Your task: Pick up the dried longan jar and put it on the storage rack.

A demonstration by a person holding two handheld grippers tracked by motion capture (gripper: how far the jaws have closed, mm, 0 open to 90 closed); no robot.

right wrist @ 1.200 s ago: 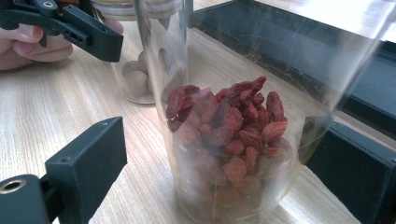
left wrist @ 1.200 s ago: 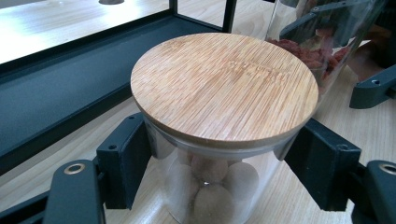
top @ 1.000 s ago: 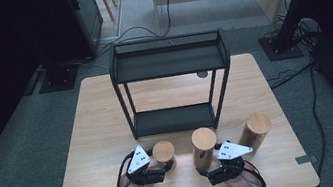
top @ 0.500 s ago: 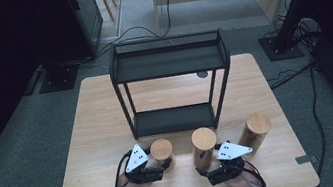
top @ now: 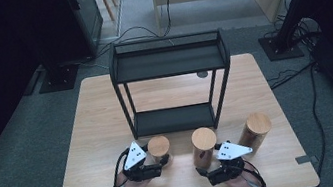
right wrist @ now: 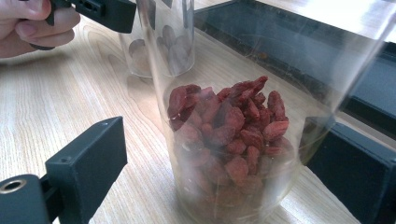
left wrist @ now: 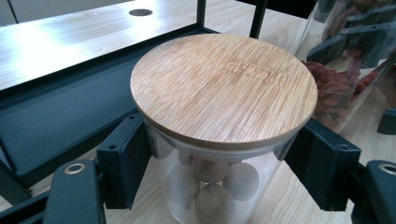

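Jars stand upright: left jaws clench nut jar (left wrist: 219, 140), right jaws straddle berry jar (right wrist: 229, 140) loosely.

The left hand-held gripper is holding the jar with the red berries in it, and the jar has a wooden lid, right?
Not quite. The left hand-held gripper is clamped on the jar of round pale nuts, not red berries. Its wooden lid is as you said. The left gripper view shows it; the red berries sit in the jar between the right hand-held gripper's jaws.
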